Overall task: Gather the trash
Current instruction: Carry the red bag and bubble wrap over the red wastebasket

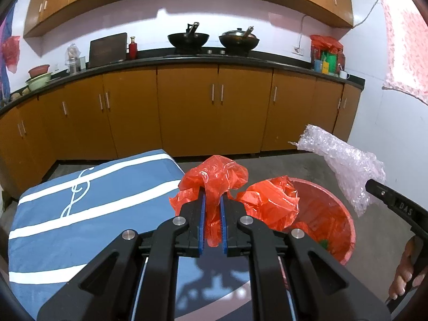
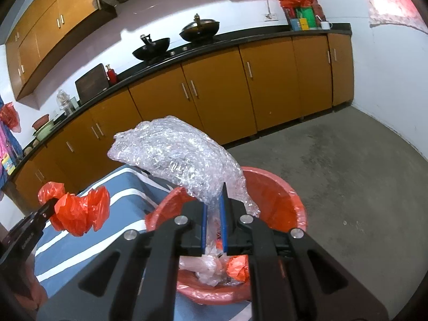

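Over the round red bin (image 2: 283, 195), my right gripper (image 2: 214, 222) pinches crinkly bubble wrap (image 2: 182, 160); at nine o'clock, my left gripper (image 1: 212, 219) clamps a crumpled red plastic bag (image 1: 214, 176).

left gripper (image 1: 212, 203) jaws pinch a red plastic bag (image 1: 214, 179) beside the red bin (image 1: 347, 222).

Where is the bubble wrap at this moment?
The bubble wrap is clamped in the right tool, held in the air above the red bin. In the left wrist view it appears at the right, above the bin's rim.
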A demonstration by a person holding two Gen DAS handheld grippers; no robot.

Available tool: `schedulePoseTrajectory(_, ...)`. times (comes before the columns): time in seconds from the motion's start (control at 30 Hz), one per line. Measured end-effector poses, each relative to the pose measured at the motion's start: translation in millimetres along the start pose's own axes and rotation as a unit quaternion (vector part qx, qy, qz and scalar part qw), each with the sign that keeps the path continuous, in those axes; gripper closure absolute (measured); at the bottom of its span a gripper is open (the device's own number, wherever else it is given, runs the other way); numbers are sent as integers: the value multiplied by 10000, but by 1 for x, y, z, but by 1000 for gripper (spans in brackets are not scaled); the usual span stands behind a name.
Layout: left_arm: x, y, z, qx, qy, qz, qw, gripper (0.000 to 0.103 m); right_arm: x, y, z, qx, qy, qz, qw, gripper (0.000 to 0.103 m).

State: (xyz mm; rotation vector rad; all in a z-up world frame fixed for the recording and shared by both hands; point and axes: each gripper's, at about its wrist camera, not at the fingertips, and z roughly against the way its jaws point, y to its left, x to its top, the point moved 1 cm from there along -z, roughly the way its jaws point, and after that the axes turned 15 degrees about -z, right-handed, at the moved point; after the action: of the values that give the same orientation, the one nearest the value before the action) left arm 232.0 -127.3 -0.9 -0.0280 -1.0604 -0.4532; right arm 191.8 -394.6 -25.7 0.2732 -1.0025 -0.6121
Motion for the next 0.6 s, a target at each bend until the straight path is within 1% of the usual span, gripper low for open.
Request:
schedulePoseTrajectory(0.27,0,-3,-3,17,65,-24,10000,94,-1,-2,-1,-10,6,-50,10000,93)
schedulePoseTrajectory(0.6,-3,-6,-7,-58,144,27,9999,94,-6,-4,-4,-73,20,-87,9999,93)
